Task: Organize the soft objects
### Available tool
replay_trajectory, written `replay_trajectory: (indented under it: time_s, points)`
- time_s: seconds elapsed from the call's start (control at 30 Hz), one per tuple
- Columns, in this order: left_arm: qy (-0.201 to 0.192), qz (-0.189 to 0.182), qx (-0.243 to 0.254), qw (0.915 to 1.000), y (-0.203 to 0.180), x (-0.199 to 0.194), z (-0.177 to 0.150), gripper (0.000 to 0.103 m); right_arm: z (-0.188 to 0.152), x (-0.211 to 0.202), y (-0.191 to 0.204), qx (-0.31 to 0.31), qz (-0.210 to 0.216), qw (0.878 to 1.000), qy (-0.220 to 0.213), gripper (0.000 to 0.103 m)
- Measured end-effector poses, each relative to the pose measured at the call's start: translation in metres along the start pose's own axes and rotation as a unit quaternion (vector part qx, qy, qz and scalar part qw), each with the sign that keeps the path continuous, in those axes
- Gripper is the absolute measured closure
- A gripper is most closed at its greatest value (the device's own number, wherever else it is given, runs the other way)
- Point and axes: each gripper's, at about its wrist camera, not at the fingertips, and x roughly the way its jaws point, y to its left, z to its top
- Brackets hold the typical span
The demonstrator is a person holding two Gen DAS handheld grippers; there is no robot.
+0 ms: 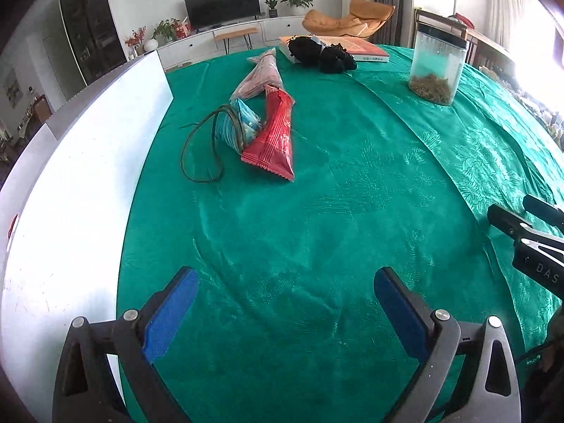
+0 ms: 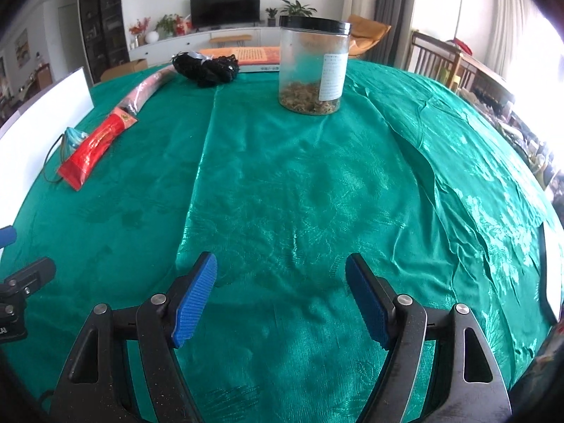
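Closest of all, the left gripper [image 1: 285, 308] is seen low over the green cloth [image 1: 335, 211], and its blue fingers [image 1: 172, 313] are spread wide with nothing between them. The right gripper [image 2: 281, 296] is held beside it, over the same cloth. Its fingers [image 2: 195, 299] are spread apart too, and nothing is pinched.

A white board [image 1: 70, 194] is laid along the left edge of the bench [image 2: 551, 271].

Farther out, on the left part of the cloth, a red packet [image 1: 273, 141] is found lying flat. A small blue packet [image 1: 236, 123] is tucked against its left side, and a thin dark cord [image 1: 201, 148] is looped around and beside the blue one. A long pink packet [image 1: 259, 75] is laid just behind them, and its near end is touched by the red packet.

On the right, a clear jar [image 2: 312, 67] with a black lid is stood upright, with brown bits in the bottom.

At the far edge, a black soft bundle [image 1: 319, 54] is rested against a book [image 1: 352, 47].
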Motion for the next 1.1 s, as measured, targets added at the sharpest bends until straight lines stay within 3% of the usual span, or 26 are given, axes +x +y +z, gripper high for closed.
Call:
replay_trajectory:
  time_s: [0.37,0.57,0.7,0.83,0.9,0.97,1.0,1.1]
  points:
    - [0.005,0.013,-0.001,0.9999,0.010,0.011,0.001,0.004,-0.003,0.002,-0.003,0.012,0.004,1.000,0.008,0.025]
    - [0.000,-0.022,-0.044,0.9988,0.035,0.013,-0.011,0.000,-0.001,0.004,0.000,0.013,0.019,1.000,0.014,0.025]
    - [-0.005,-0.020,-0.046,0.9987,0.035,0.011,-0.013,0.000,0.032,0.006,0.030,0.008,0.092,0.996,0.018,0.025]
    - [-0.006,-0.021,-0.048,0.9986,0.036,0.012,-0.015,0.000,0.088,0.025,0.088,-0.012,0.192,0.980,0.041,0.026]
    - [-0.006,-0.021,-0.048,0.9986,0.035,0.011,-0.015,0.000,0.109,0.044,0.114,-0.014,0.212,0.976,0.057,0.028]
    - [-0.006,-0.021,-0.047,0.9986,0.035,0.011,-0.015,0.000,0.119,0.066,0.133,-0.013,0.223,0.971,0.080,0.048]
    - [-0.006,-0.022,-0.047,0.9986,0.035,0.011,-0.016,0.000,0.121,0.077,0.140,-0.005,0.237,0.967,0.098,0.052]
    - [-0.006,-0.022,-0.047,0.9986,0.035,0.011,-0.016,0.000,0.118,0.088,0.147,0.014,0.268,0.956,0.114,0.050]
